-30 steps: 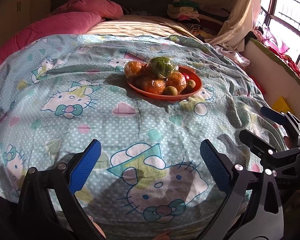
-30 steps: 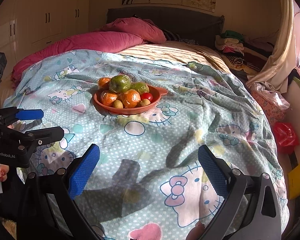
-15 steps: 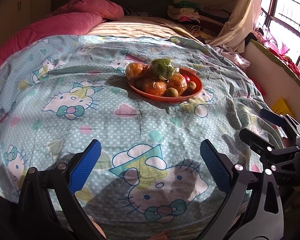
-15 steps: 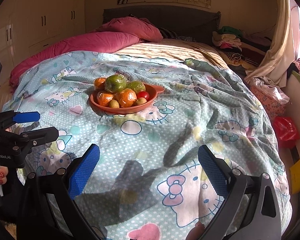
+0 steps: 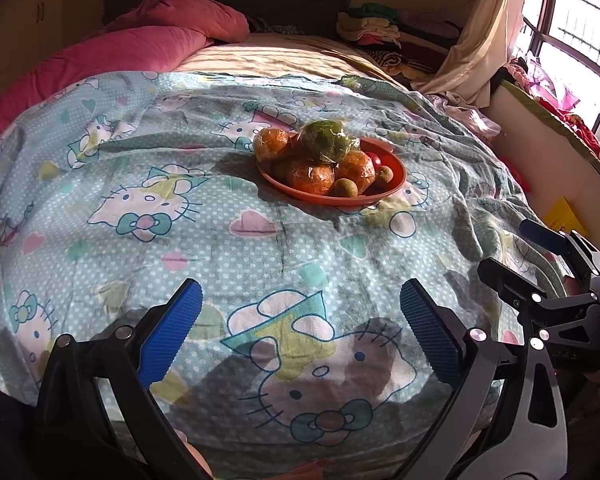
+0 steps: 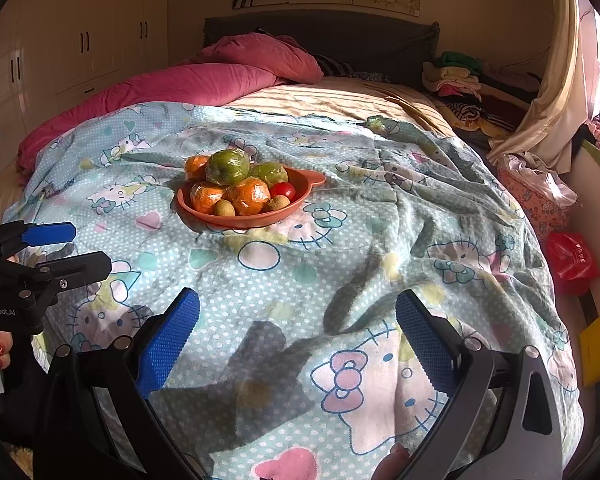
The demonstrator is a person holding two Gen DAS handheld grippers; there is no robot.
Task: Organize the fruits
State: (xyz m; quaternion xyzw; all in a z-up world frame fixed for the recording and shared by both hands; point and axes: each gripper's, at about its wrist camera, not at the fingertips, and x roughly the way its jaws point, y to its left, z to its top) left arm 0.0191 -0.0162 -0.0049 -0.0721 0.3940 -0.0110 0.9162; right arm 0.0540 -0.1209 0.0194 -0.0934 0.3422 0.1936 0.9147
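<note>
All the fruit in view is sitting piled in the orange plate (image 6: 300,184) on the bed, on the far middle of the cartoon-cat blanket (image 6: 340,280), and no loose fruit is showing anywhere else on the cover. That is fitting two stages alike: a heap gathered onto the plate and done with, or a heap waiting to be sorted out from it; the pictures are not settling which. The left gripper (image 5: 300,328) is hovering over the near edge of the bed with its jaws spread wide and holding nothing, and the right gripper (image 6: 298,328) is hanging the same way to its right, jaws also wide apart and empty; both are staying well apart from the plate. The plate is looking like smooth moulded plastic, shallow and oval, with a small ear-like tab on its right rim. The oranges (image 6: 249,196) are round and wrapped in thin clear film that is catching the sunlight in crinkled glints, likely making them slippery to pinch. The green fruits (image 6: 228,167), wrapped alike, are riding on top of the pile. A small glossy red tomato (image 6: 283,190) is resting against the right inner wall, and small brownish, rough-skinned round fruits (image 6: 225,208) are sitting along the near rim. The blanket is soft, dotted cloth, wrinkling to the right, so the plate is resting on a yielding base. The blue pads (image 5: 170,338) are showing a fine knurled texture.
</note>
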